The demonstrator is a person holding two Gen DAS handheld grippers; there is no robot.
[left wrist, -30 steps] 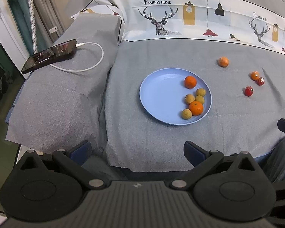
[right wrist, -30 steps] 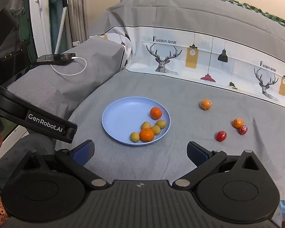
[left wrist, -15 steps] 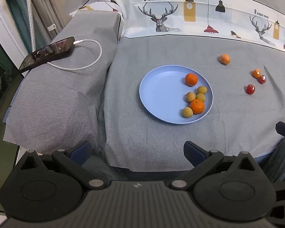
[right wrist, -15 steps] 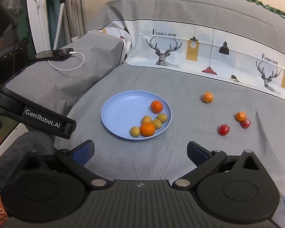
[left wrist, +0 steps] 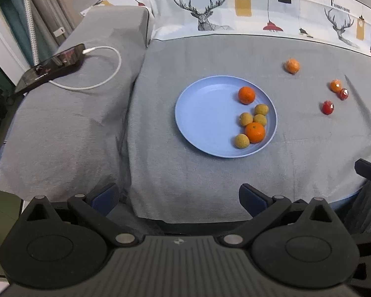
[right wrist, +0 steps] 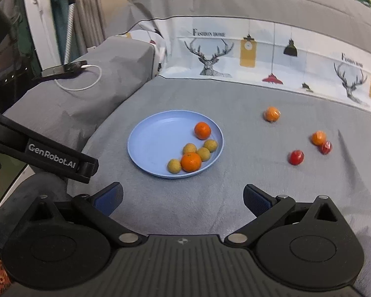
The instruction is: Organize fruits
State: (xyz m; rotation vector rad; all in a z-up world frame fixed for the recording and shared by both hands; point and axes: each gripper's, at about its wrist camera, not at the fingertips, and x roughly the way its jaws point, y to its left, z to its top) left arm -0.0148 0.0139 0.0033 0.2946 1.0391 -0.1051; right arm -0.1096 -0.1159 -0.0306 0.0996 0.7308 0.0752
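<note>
Four fruits lie loose on the grey bed (right wrist: 235,210), all off to the right of the blue plate (right wrist: 148,143): a wrapped orange (right wrist: 272,113) farthest back, another orange (right wrist: 318,137) touching a red fruit (right wrist: 326,147), and a second red fruit (right wrist: 296,157) nearest the front edge. They are round, so no long axis matters for the grip. The plate already holds two oranges and four small yellow-brown fruits, bunched on its right side.

The right gripper (right wrist: 183,198) hangs over the near edge of the bed, its fingers spread wide and holding nothing; the loose fruits lie ahead of it and to its right, well apart from the fingertips. The left gripper (left wrist: 178,198) is likewise spread and empty, with the plate straight ahead and the same red fruit (left wrist: 327,107) far to its right. I judge the right hand the nearer one for the next pick, most likely that front red fruit.

Compared with a second ago, both cameras have edged forward and the plate sits slightly higher in view; no fruit has moved.
</note>
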